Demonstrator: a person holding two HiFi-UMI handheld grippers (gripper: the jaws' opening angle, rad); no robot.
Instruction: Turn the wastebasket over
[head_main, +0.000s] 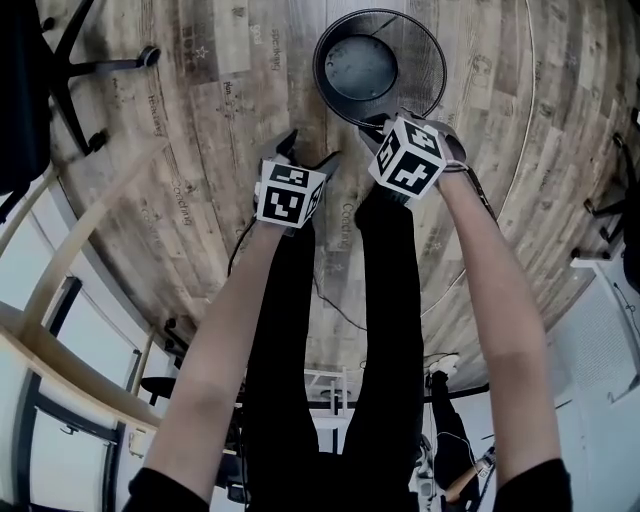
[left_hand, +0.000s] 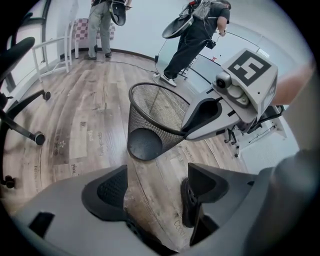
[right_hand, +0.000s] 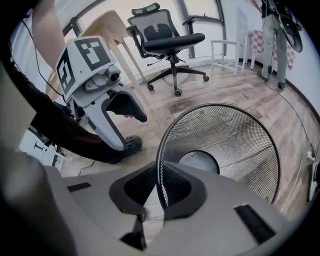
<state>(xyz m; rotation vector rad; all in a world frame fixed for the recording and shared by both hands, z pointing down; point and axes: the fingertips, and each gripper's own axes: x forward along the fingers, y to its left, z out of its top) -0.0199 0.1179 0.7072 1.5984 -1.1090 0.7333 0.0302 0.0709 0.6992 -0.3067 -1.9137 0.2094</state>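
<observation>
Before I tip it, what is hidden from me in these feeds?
Head view: the right gripper's grip on the wastebasket's rim, under its marker cube.
Left gripper view: whether the wastebasket's base sits flat on the floor; dark mesh blurs it.
Right gripper view: the wastebasket's near wall, behind the gripper's body.
Floor lettering: too small.

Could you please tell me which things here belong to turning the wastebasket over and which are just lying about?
Part of the job:
- wastebasket, black mesh
- right tongs, shut on its rim
- left tongs, open and empty

Just lying about:
- office chair
- wooden table
- white rack
</observation>
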